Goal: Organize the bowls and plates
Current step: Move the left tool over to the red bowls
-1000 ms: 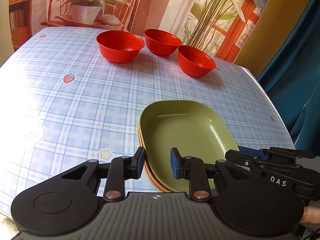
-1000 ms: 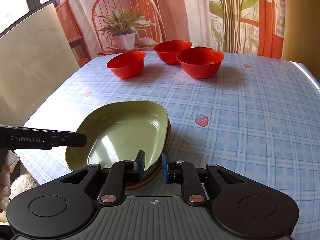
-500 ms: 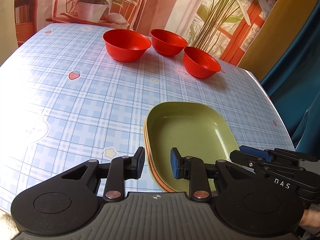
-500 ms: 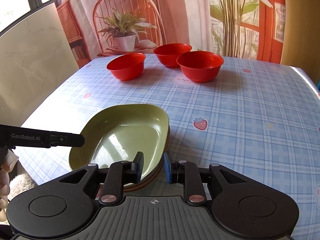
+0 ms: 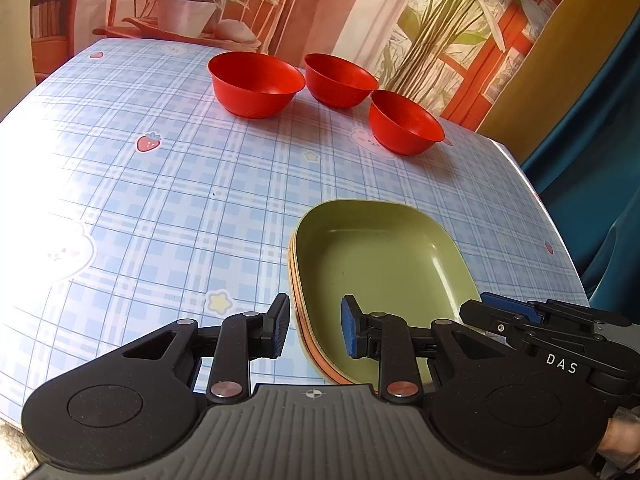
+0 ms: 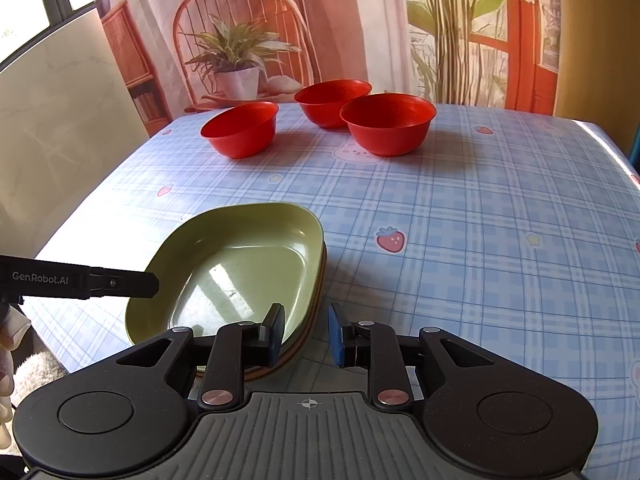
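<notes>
Several plates lay stacked near the front edge of the table (image 5: 120, 208), and the green plate (image 5: 380, 264) was the top one; under it I saw orange and tan rims, but I could not count them surely. I take this stack of plates (image 6: 316, 280) as my landmark.

My left gripper (image 5: 315, 328) was open, its fingers standing on both sides of the stack's left rim, one blue pad outside the rim and one over the green plate. I could not tell if the pads touched the rim. My right gripper (image 6: 306, 334) was open too, at the stack's right rim, with its left pad over the green plate and its right pad over the tablecloth, just beside the stack.

Behind the stack, well apart from it at the far side of the table, stood three red bowls, each upright: the left bowl (image 5: 256, 84), the middle bowl (image 5: 340, 80) and the right bowl (image 5: 404, 122), near each other but not nested. Beyond them, behind the table, was a potted plant (image 6: 236, 60).
</notes>
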A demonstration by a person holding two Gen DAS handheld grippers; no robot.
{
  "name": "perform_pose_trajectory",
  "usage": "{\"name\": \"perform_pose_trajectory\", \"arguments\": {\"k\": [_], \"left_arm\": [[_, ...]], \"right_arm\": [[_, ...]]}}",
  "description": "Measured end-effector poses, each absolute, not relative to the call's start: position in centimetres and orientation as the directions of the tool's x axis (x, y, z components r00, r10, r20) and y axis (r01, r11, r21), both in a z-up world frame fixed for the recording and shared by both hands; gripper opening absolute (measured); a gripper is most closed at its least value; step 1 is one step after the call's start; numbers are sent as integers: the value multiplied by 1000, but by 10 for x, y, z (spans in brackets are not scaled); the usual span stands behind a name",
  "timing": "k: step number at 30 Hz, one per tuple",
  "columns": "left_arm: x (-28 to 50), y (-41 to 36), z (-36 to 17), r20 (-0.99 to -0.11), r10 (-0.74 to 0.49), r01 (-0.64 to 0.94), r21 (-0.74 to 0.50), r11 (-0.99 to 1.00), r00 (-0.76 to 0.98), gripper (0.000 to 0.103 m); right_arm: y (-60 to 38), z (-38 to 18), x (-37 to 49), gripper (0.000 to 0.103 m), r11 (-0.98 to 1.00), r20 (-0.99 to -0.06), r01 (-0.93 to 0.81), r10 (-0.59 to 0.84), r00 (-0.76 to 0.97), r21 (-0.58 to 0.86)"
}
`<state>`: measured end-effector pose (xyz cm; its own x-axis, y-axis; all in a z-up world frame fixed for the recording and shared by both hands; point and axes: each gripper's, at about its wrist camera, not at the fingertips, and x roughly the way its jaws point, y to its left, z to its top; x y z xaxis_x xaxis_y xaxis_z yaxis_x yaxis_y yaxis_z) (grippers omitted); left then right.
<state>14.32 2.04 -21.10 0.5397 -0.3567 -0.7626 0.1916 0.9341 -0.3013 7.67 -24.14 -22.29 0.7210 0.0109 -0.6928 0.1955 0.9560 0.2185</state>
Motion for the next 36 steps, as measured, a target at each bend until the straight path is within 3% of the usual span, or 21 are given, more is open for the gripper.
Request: {"name": "perform_pose_trajectory", "arguments": {"k": [13,36], "left_arm": [[155,29,-203,-758,-329,180,-276,944,564,28],[249,49,-117,-645,-248,201,-147,968,723,29]], "right_arm": [[-259,-210,81,22,953,-659,211,-15,752,219],[-319,-107,191,22,983,-507,95,-3,862,157]]}}
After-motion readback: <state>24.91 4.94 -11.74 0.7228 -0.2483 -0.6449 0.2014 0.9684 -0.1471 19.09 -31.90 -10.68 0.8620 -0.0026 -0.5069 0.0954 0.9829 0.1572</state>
